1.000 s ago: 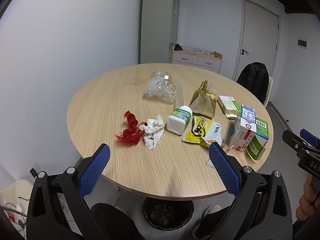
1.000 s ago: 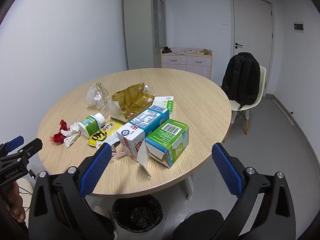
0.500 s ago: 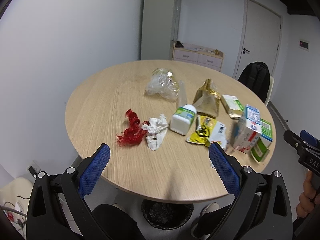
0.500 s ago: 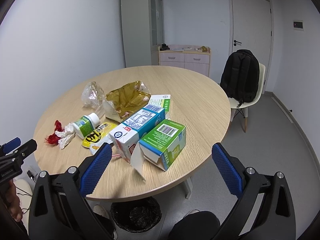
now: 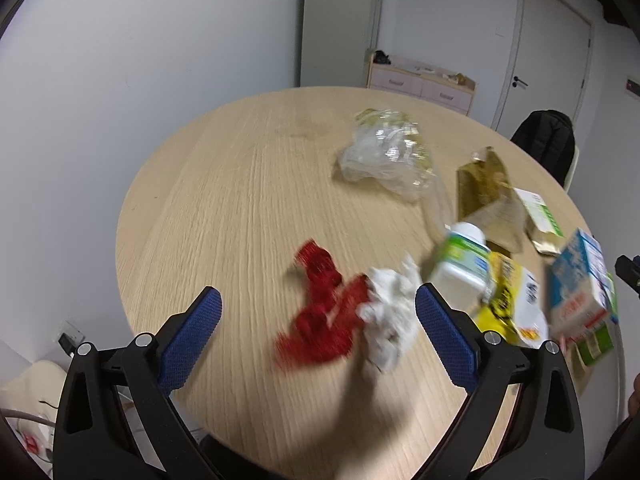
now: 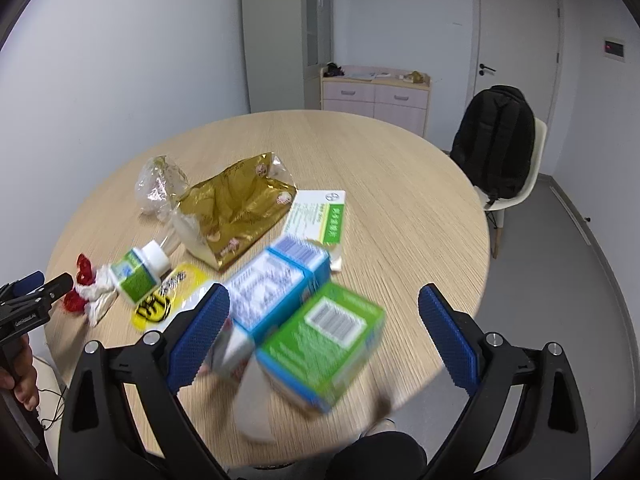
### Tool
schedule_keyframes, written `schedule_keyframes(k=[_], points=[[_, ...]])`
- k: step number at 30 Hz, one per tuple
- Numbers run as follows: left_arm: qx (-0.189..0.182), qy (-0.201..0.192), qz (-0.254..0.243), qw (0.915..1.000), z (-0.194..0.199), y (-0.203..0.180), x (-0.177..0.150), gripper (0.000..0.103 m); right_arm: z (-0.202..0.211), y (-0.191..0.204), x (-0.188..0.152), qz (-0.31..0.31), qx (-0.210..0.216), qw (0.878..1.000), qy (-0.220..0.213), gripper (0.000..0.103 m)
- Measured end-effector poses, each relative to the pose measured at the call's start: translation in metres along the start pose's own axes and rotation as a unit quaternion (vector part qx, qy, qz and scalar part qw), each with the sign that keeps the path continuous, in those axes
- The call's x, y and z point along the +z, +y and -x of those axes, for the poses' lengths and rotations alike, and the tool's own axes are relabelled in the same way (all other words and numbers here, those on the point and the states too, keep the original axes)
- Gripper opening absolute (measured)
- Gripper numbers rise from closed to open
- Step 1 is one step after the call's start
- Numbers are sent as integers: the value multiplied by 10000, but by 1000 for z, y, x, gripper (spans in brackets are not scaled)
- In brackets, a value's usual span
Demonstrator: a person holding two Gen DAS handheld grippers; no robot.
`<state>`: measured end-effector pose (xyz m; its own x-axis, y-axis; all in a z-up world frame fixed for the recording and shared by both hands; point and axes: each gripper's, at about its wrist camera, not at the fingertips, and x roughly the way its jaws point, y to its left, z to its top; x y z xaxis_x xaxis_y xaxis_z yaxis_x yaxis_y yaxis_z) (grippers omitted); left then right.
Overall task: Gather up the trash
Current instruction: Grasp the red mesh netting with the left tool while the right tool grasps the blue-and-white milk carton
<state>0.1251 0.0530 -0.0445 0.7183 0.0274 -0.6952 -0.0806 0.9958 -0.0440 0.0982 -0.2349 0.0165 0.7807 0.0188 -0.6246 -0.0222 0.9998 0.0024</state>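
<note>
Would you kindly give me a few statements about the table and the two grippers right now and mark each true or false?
1. Both grippers are open and hold nothing. True: the left gripper and right gripper each show a wide gap.
2. The red mesh touches the white tissue. True.
3. The green box stands at the table's far edge. False: it lies near the front edge, beside the blue carton.
4. A backpack sits on the chair. True.
5. The white bottle stands upright. False: it lies tilted on its side.
</note>
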Motion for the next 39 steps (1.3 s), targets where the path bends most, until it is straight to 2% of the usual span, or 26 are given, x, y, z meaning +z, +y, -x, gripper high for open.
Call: schedule_keyframes(k=[4, 8, 14, 20, 28, 32, 36, 39], points=[[107, 253, 39, 9996, -23, 7, 10, 88, -21, 7, 15, 114, 78, 9997, 204, 87], [3, 490, 172, 9987, -37, 13, 7, 80, -40, 11, 20, 65, 202, 9983, 536, 80], [20, 612, 218, 9979, -50, 17, 4, 63, -52, 23, 19, 84, 313, 9962, 811, 68], [29, 663, 259, 9975, -49, 18, 4, 45, -54, 38, 21, 218, 289, 9954, 885, 61], [27, 584, 331, 9977, -42, 22, 6, 26, -56, 57, 16, 286, 229, 9946, 973, 61], [-132, 685, 408, 9967, -43, 24, 2, 22, -61, 62, 11, 294, 145, 9938, 1067, 61], [-202, 671, 379, 9968, -42, 23, -1, 15, -62, 65, 9, 282, 61, 9939, 1065, 42], [-235, 666, 339, 9969, -38, 21, -2, 14, -61, 64, 9, 258, 88, 9940, 1055, 39]])
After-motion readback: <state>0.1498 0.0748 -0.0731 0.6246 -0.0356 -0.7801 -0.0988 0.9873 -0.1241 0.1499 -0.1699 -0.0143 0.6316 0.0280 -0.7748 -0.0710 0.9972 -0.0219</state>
